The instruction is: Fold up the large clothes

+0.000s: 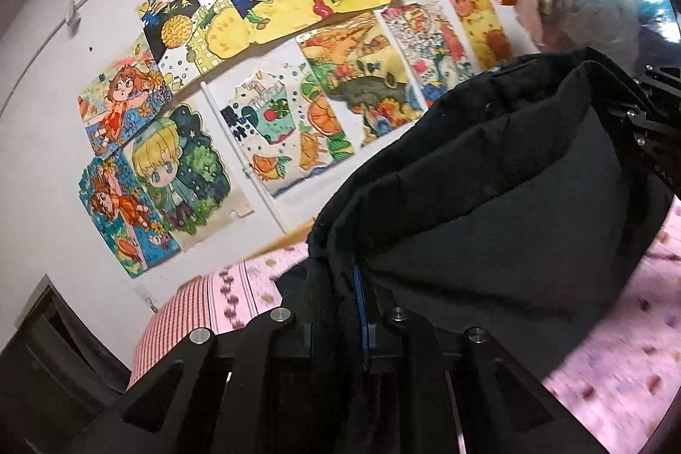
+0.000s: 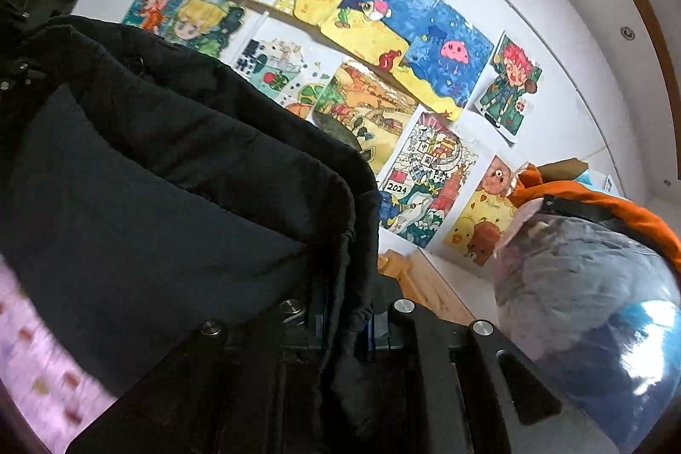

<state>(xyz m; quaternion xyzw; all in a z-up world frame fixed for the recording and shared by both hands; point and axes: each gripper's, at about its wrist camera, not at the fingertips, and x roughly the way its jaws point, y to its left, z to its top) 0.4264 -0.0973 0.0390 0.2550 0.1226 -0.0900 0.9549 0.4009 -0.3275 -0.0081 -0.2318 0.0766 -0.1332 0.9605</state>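
Both grippers, left (image 1: 338, 309) and right (image 2: 347, 309), clamp a black padded coat (image 1: 489, 173), lifted above a pink patterned bedspread (image 1: 617, 360); children's drawings (image 1: 264, 41) cover the white wall at 11 o'clock.

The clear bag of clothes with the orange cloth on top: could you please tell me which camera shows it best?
The right wrist view. There the clear bag of clothes fills the lower right, with its contents and the orange cloth easy to see. In the left wrist view the bag sits at the upper right edge, smaller and partly behind the black jacket.
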